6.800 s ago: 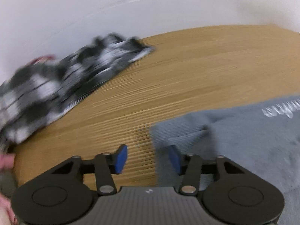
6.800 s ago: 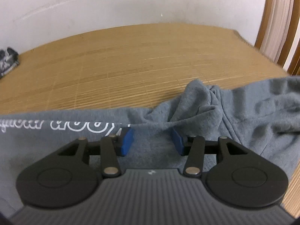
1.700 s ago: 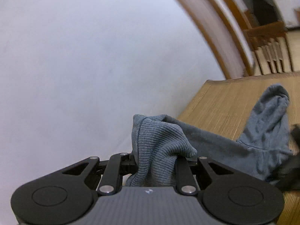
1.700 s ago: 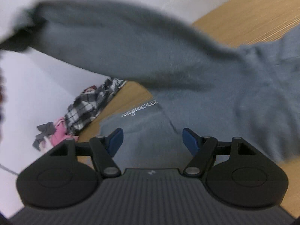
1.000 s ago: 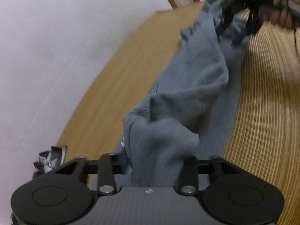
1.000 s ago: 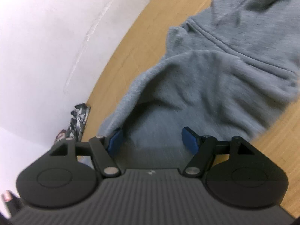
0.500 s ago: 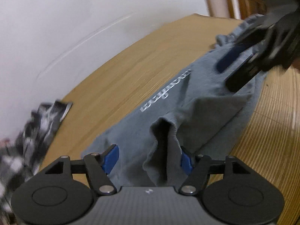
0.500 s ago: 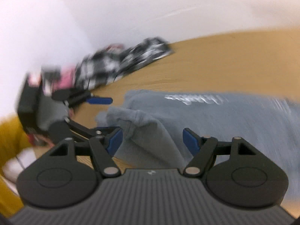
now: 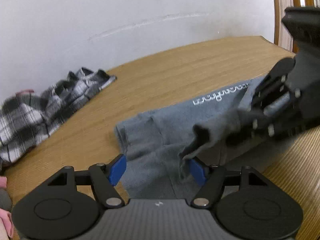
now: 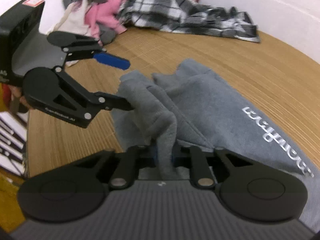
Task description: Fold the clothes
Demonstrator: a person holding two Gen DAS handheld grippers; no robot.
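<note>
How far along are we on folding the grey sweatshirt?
Done: the sweatshirt lies on the mat, partly doubled over, lettering up. In hand: the right tongs have just closed on a raised fold; the left tongs stand open around cloth. Left: finishing this fold, then the plaid shirt and pink garment piled by the wall.

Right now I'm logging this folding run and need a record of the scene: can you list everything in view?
Sweatshirt: one, grey with white lettering, part-folded on the mat.
Plaid shirt: one, black and white, crumpled by the wall.
Pink garment: one, in the pile left of the plaid shirt.
Other clothes: cream and grey pieces in that pile, count unclear.
Mat: one, tan, woven, under everything.
Wall: white, behind.
Left hand-held gripper: black, blue pads, open over the sweatshirt's edge.
Right hand-held gripper: black, shut on a fold of the sweatshirt.
</note>
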